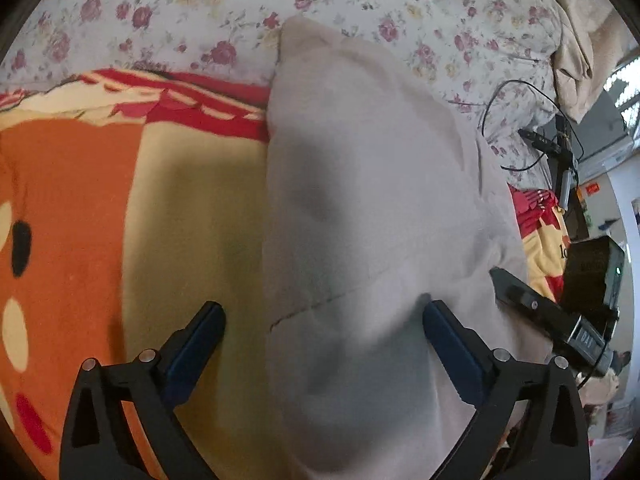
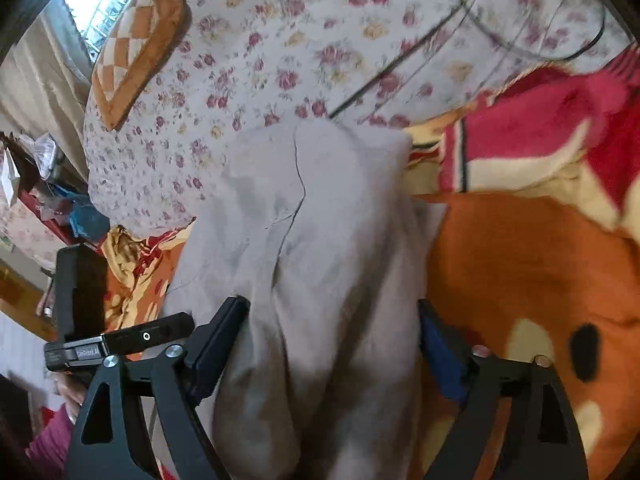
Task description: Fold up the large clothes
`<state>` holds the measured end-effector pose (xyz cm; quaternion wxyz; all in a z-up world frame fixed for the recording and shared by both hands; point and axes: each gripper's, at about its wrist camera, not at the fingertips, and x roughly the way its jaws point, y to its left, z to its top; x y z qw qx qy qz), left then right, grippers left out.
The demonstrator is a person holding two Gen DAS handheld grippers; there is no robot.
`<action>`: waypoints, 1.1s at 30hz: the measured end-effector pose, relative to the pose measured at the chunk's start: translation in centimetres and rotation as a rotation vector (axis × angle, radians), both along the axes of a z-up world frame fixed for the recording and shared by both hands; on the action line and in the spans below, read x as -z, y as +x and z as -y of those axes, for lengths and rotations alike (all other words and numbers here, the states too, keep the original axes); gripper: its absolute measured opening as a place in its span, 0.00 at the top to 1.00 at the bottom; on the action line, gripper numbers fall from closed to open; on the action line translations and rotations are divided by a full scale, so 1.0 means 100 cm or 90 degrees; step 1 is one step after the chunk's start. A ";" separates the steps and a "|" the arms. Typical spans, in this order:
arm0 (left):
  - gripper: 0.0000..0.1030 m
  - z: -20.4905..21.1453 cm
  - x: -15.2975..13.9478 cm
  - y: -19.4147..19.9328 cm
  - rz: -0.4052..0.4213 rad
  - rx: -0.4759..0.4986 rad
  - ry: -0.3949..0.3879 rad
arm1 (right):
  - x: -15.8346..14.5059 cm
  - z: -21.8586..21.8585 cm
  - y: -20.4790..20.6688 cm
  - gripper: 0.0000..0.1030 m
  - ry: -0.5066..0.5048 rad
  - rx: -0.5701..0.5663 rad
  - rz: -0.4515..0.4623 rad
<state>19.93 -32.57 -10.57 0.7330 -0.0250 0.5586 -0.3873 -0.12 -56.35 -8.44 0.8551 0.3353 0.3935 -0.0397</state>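
While both my grippers gape, nothing is clamped.
Grey garment (image 1: pixel 360 200) spans between left gripper (image 1: pixel 324 320) fingers; right gripper (image 2: pixel 332 316) straddles it likewise.

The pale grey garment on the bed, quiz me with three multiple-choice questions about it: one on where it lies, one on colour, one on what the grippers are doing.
1. What does the pale grey fabric garment mostly lie on?
A. bare wooden floor
B. orange, cream and red fleece blanket
C. glass table

2. What colour are the flowers on the floral bedsheet?
A. blue
B. mainly pink-red
C. black

3. How do the two grippers stand?
A. both open
B. both shut
C. one missing

Answers: B, the orange, cream and red fleece blanket shows on both sides of it. B, the floral bedsheet carries rose prints. A, the left gripper and right gripper have spread jaws straddling the cloth.
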 end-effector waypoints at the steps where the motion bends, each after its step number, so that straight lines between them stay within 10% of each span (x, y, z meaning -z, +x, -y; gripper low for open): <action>1: 0.23 0.002 0.000 0.000 0.008 0.012 -0.004 | 0.002 0.001 0.001 0.17 0.016 -0.001 0.004; 3: 0.42 0.008 -0.003 -0.003 0.012 0.050 -0.019 | -0.001 -0.001 0.002 0.50 0.033 -0.006 0.022; 9: 0.70 -0.012 -0.036 -0.016 0.038 0.057 -0.046 | -0.037 -0.029 -0.010 0.71 0.024 -0.005 0.071; 17: 0.69 -0.109 -0.104 -0.071 0.116 0.067 -0.050 | -0.083 -0.096 -0.044 0.71 0.088 -0.078 0.155; 21: 0.65 -0.145 -0.072 -0.098 0.130 0.036 0.043 | -0.057 -0.136 -0.050 0.66 0.094 -0.097 0.111; 25: 0.36 -0.155 -0.027 -0.103 0.143 -0.017 0.127 | -0.024 -0.162 -0.045 0.43 -0.052 -0.084 -0.029; 33: 0.27 -0.152 -0.061 -0.128 0.275 -0.082 0.159 | -0.112 -0.201 -0.047 0.38 -0.209 -0.080 0.048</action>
